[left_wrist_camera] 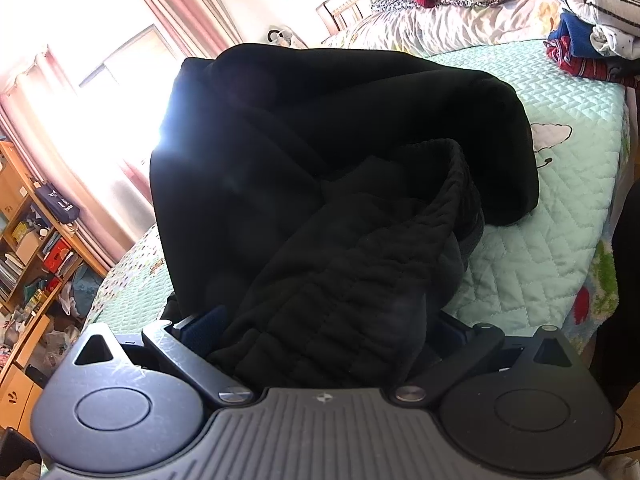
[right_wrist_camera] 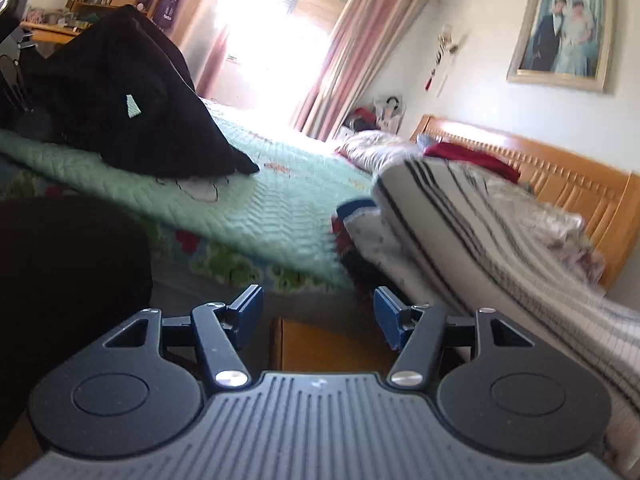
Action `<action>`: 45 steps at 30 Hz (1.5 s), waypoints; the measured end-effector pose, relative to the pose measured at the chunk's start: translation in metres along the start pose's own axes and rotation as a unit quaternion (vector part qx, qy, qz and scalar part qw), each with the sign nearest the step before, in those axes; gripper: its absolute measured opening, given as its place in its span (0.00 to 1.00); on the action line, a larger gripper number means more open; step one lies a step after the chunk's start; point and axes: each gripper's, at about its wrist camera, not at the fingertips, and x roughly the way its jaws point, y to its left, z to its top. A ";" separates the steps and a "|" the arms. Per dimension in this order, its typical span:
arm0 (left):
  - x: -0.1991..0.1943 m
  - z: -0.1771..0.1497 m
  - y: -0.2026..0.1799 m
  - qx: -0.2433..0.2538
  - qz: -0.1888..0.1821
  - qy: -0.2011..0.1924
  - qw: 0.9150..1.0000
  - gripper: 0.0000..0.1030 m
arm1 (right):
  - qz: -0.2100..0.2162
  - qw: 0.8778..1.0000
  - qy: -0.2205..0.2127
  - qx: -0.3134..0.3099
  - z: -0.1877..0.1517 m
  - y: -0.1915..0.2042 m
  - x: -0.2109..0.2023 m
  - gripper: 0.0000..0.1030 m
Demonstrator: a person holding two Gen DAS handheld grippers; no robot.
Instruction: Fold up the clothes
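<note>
A black garment [left_wrist_camera: 320, 160] with a ribbed elastic band is bunched up and lifted off the mint quilt [left_wrist_camera: 560, 200]. My left gripper [left_wrist_camera: 324, 328] is shut on it, and the cloth fills the gap and hides most of both fingers. From the right wrist view the same black garment [right_wrist_camera: 132, 92] rises as a peak at the left, its lower edge resting on the quilt [right_wrist_camera: 280, 208]. My right gripper [right_wrist_camera: 319, 314] hovers off the bed's near edge, open, with nothing between its blue pads [right_wrist_camera: 252, 312].
A pile of clothes topped by a striped white piece [right_wrist_camera: 460, 216] lies by the wooden headboard [right_wrist_camera: 560, 184]; the same pile [left_wrist_camera: 592, 8] shows at top right. A cluttered bookshelf [left_wrist_camera: 28, 220] stands by the curtained window. A person's dark clothing [right_wrist_camera: 60, 280] fills the left foreground.
</note>
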 end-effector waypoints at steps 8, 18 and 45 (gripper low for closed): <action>0.009 0.007 -0.002 0.008 0.011 0.012 1.000 0.99 | 0.009 0.999 0.038 -0.010 -0.032 -0.010 0.020 0.61; 0.014 0.013 -0.002 0.010 0.020 0.022 1.000 0.99 | -0.018 1.000 -0.014 0.004 -0.003 -0.053 0.039 0.61; -0.026 0.006 0.010 -0.036 0.000 -0.044 0.998 0.99 | -0.166 0.976 -0.083 0.115 0.009 -0.010 -0.053 0.65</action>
